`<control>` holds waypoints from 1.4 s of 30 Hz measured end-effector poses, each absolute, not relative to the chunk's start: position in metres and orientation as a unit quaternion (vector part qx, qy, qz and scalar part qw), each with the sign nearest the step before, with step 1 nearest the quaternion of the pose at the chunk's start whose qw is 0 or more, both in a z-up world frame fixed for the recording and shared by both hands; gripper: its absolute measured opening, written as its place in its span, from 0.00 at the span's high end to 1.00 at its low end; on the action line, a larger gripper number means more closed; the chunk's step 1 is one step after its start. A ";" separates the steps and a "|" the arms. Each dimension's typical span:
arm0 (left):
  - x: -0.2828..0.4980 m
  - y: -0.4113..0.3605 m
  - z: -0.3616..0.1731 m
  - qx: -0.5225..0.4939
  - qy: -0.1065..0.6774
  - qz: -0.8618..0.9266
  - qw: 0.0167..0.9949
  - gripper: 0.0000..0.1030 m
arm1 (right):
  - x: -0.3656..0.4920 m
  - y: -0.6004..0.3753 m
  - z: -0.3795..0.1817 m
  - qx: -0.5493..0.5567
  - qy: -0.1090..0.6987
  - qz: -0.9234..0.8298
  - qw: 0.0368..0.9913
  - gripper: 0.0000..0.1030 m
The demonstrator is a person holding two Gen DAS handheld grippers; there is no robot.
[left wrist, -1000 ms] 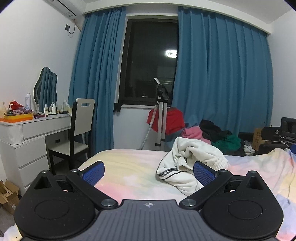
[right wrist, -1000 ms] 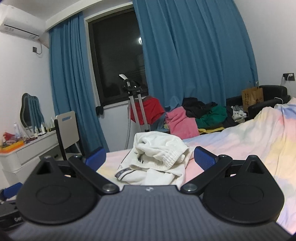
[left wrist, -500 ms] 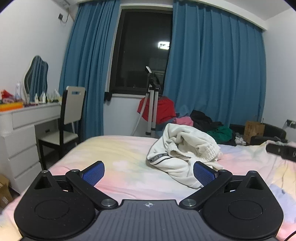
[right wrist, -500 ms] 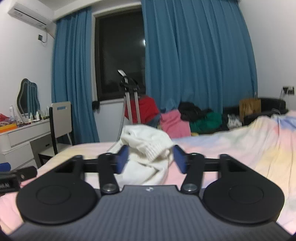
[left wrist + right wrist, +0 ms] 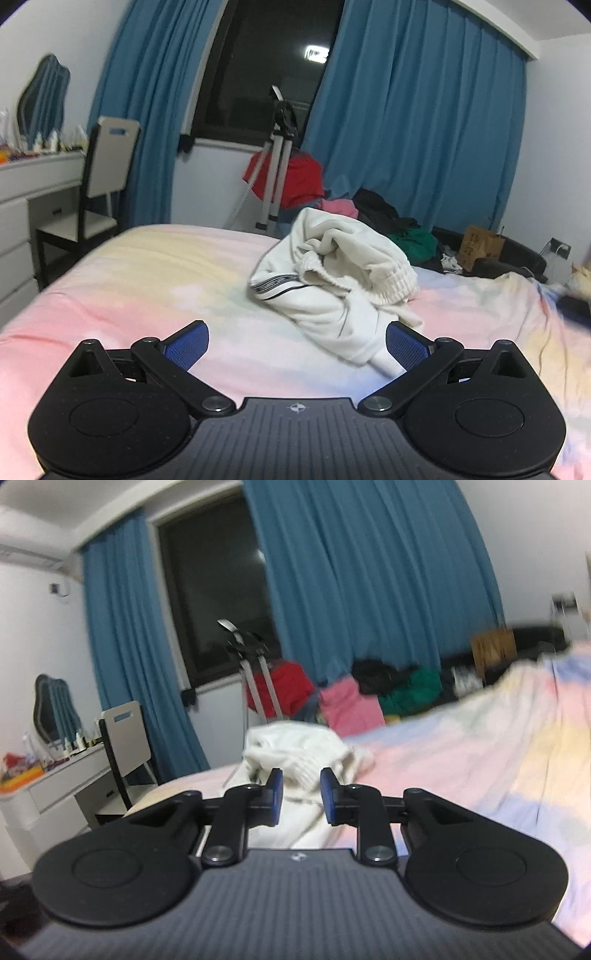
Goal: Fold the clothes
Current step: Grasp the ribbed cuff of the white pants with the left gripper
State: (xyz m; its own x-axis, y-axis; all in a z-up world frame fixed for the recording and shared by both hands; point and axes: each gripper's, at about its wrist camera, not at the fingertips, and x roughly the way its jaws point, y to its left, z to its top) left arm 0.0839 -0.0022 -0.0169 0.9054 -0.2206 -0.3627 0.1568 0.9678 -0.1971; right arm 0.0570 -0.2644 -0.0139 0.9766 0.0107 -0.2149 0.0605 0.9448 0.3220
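Crumpled white garment [image 5: 332, 280] lies on the pastel bed [image 5: 147, 280], ahead of both grippers. Left gripper [image 5: 297, 343] fingers spread wide, touching nothing; its right finger sits just beside the cloth's lower end. Right gripper [image 5: 300, 788] fingers are nearly together, white fabric between them; whether they pinch it is unclear. Only the left view shows the garment's striped band.

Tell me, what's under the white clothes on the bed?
The white clothes lie crumpled on the pastel bedspread. Only that bedspread shows around them; anything directly beneath the heap is covered.
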 end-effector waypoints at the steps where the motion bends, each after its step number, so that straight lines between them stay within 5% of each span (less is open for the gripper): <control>1: 0.101 -0.006 -0.017 -0.087 0.196 -0.104 0.971 0.01 | 0.061 -0.268 -0.018 0.174 0.116 -0.014 0.978 0.76; 12: 0.318 -0.059 -0.060 -0.135 0.230 -0.085 0.960 0.15 | 0.123 -0.301 -0.061 0.239 0.176 -0.016 0.955 0.74; 16: 0.363 -0.071 -0.079 -0.124 0.247 -0.089 0.957 0.42 | 0.150 -0.313 -0.083 0.263 0.193 -0.022 0.945 0.74; 18: 0.370 -0.081 -0.082 -0.097 0.247 -0.095 0.959 0.47 | 0.161 -0.314 -0.092 0.277 0.200 -0.019 0.940 0.74; 20: 0.371 -0.086 -0.080 -0.066 0.243 -0.088 0.964 0.69 | 0.168 -0.313 -0.098 0.279 0.205 -0.013 0.938 0.74; 23: 0.364 -0.078 -0.066 -0.075 0.235 -0.100 0.964 0.82 | 0.173 -0.309 -0.101 0.278 0.208 -0.009 0.938 0.74; 36: 0.188 -0.017 0.025 -0.111 0.176 -0.145 0.967 0.85 | 0.140 -0.310 -0.072 0.262 0.140 -0.004 0.955 0.74; 42: 0.119 0.053 0.015 -0.126 0.196 -0.118 0.965 0.85 | 0.122 -0.302 -0.064 0.282 0.156 0.037 0.946 0.74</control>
State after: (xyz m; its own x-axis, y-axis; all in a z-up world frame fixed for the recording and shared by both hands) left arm 0.1193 0.0528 0.0153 0.8955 -0.2772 -0.3482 0.1785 0.9404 -0.2895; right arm 0.1222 -0.3022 -0.0640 0.9483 0.1585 -0.2748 0.0179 0.8380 0.5454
